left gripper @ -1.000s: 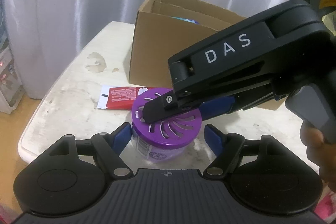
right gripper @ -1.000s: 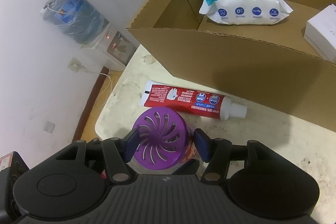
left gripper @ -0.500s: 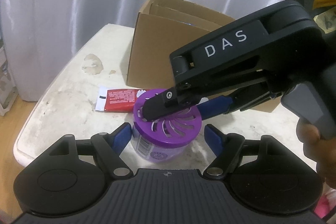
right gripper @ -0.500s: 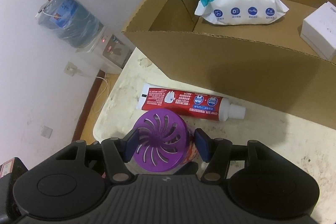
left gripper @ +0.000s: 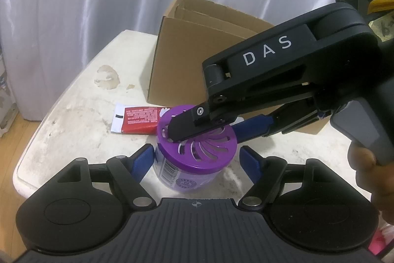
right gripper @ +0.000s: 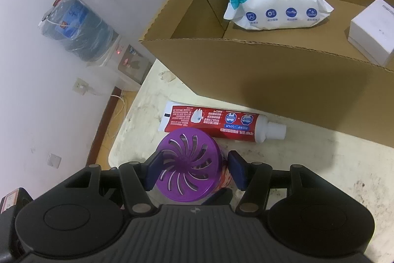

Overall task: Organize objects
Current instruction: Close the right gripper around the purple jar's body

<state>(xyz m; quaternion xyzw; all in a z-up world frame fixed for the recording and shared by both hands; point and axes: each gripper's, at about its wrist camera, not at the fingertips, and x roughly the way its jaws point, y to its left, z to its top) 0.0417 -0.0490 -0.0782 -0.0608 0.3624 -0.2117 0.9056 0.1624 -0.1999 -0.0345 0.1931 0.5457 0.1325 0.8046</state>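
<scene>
Left claw (left gripper: pixel 195 158) backed off, purple vented-lid jar (left gripper: pixel 190 157) upright, barcode label

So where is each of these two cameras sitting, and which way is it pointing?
Left wrist view: rides on the left tool, looking forward and down across the table at the purple-lidded jar; the right tool and a hand show.
Right wrist view: rides on the right tool, looking steeply down at the jar and into the cardboard box.
Both see the jar, toothpaste tube and box.
</scene>
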